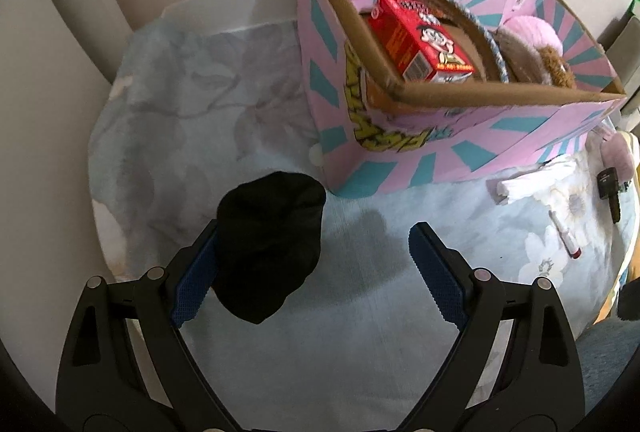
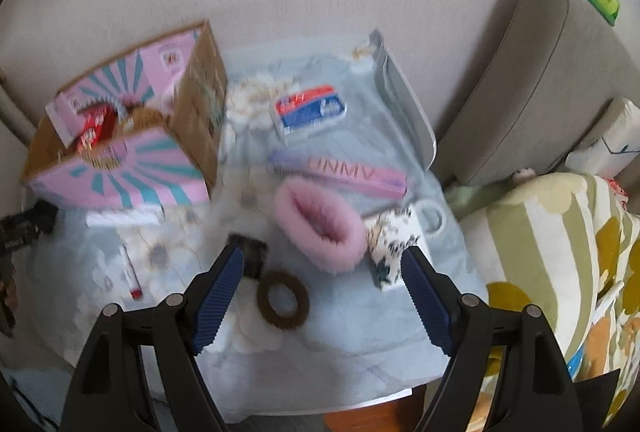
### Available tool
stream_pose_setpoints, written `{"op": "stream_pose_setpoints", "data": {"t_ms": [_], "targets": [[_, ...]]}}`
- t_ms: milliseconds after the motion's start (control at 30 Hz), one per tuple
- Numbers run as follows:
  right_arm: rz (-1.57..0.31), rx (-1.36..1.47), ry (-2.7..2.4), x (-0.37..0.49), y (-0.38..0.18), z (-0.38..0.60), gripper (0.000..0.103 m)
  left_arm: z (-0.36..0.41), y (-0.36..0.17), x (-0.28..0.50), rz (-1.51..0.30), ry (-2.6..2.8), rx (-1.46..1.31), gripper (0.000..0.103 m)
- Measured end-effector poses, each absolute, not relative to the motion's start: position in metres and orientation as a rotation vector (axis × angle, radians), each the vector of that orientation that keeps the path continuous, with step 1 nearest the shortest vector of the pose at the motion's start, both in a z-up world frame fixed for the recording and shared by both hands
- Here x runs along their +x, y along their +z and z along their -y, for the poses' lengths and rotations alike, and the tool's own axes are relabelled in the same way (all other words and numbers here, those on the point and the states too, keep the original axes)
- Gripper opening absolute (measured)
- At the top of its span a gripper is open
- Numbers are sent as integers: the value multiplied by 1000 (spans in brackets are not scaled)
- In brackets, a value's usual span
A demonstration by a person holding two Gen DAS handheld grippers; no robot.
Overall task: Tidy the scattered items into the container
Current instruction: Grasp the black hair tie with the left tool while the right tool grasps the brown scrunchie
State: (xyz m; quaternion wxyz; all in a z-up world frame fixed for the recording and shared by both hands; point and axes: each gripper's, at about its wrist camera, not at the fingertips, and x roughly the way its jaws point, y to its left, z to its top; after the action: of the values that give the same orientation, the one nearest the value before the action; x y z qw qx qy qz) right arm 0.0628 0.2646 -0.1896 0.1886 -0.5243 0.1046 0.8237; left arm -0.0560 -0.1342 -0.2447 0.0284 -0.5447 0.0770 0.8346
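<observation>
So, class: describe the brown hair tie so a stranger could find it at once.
Start at the pink and teal box, then move right to the fluffy pink cuff. Just below it lies the brown hair tie, the only small, dark, closed ring on the cloth.

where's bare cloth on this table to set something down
Free: the cloth left of the pink box, behind the black cloth bundle. Crowded: right of the box, with the pink fluffy ring, brown hair tie and mug.
</observation>
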Motion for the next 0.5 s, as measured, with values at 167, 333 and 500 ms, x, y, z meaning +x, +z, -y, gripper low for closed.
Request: {"op": "stream_pose_setpoints", "data": {"t_ms": [167,333,500], "targets": [[-264,-1561,2348,66,-218,-250,78,133,-254,-53,-228,2573,-1705,91],[-216,-1632,2362,64,-244,-237,78,131,-259,-48,-245,2579,-1707,91],[-234,-1666,2360,62,-258,-238,78,130,-260,-45,-232,2582,-1711,91]]}}
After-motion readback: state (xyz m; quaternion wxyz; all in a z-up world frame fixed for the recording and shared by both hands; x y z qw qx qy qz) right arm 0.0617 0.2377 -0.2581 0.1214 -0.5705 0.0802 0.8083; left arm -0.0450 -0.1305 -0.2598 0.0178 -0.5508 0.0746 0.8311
